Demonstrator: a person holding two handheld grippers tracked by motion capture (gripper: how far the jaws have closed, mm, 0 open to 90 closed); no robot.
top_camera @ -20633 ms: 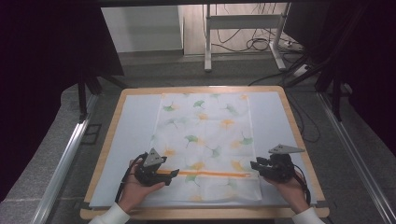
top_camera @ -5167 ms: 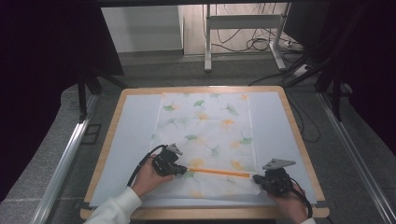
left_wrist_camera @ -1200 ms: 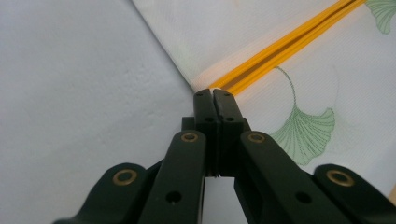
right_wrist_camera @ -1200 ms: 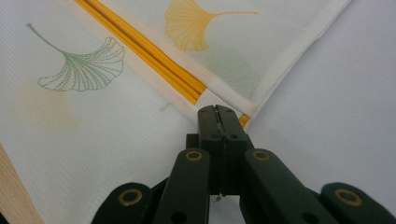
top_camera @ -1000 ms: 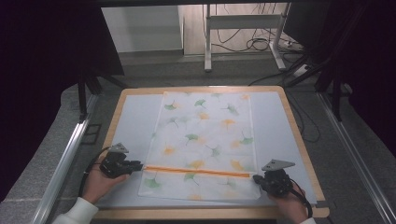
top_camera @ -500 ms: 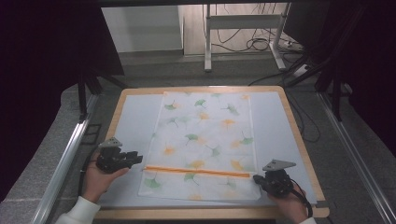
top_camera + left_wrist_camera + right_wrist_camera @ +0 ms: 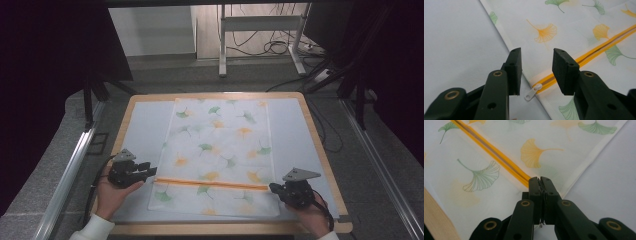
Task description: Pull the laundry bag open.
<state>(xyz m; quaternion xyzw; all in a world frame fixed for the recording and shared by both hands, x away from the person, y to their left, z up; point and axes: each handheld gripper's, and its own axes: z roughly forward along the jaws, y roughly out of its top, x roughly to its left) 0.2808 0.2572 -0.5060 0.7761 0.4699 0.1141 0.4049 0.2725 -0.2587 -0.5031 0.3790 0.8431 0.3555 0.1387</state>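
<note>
Cloth (image 7: 220,150) with a ginkgo-leaf print, flat on the desk (image 7: 320,135), its orange zipper (image 7: 212,183) running across near the front edge. Left gripper (image 7: 149,171) at the zipper's left end: jaws apart, just opened, nothing pinched; the white pull (image 7: 533,91) lies on the desk below them. Right gripper (image 7: 274,187): jaws pinched shut on the cloth at the zipper's right end.
</note>
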